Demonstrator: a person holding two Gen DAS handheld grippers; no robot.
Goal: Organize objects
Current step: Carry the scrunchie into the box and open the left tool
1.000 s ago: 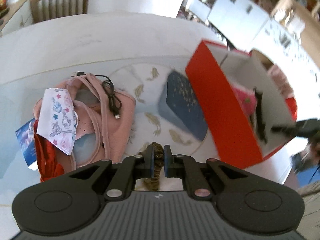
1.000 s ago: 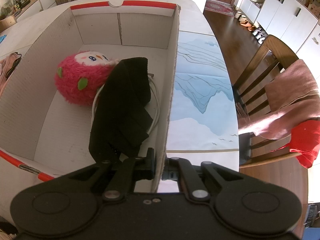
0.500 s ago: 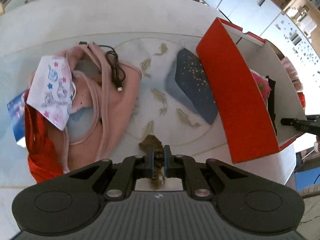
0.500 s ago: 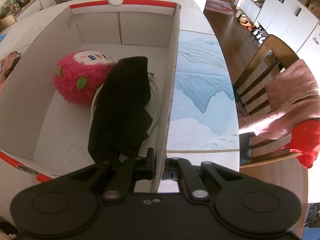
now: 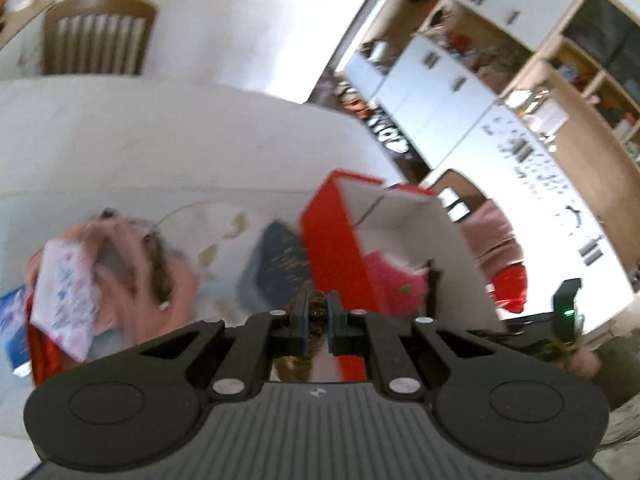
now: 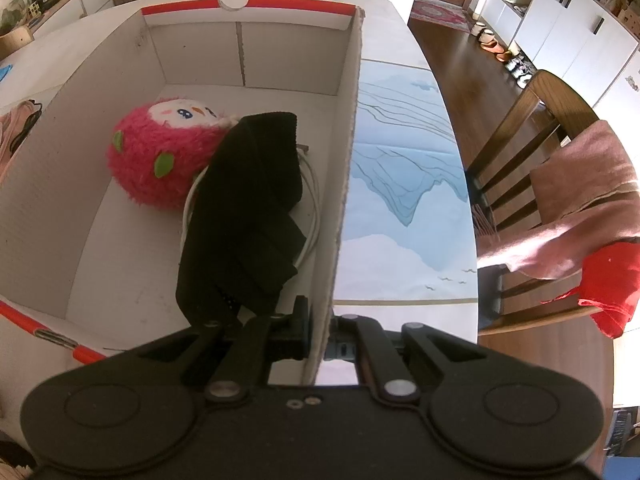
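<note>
Matt cardboard box (image 6: 248, 56), fuzzy plush (image 6: 160, 160)

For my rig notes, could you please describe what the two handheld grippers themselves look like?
Both are matte black. The left gripper has a ribbed grey body with a small white logo, two round discs, silver rivets on angled linkage arms and blue-edged pads. The right gripper looks alike, but its body is smooth with two small screws.

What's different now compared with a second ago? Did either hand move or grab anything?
The left tool, clamped on a brown furry thing, rose and tipped up, swinging toward the red box. The right tool stayed shut on the box wall; the pink plush and black cloth did not move.
</note>
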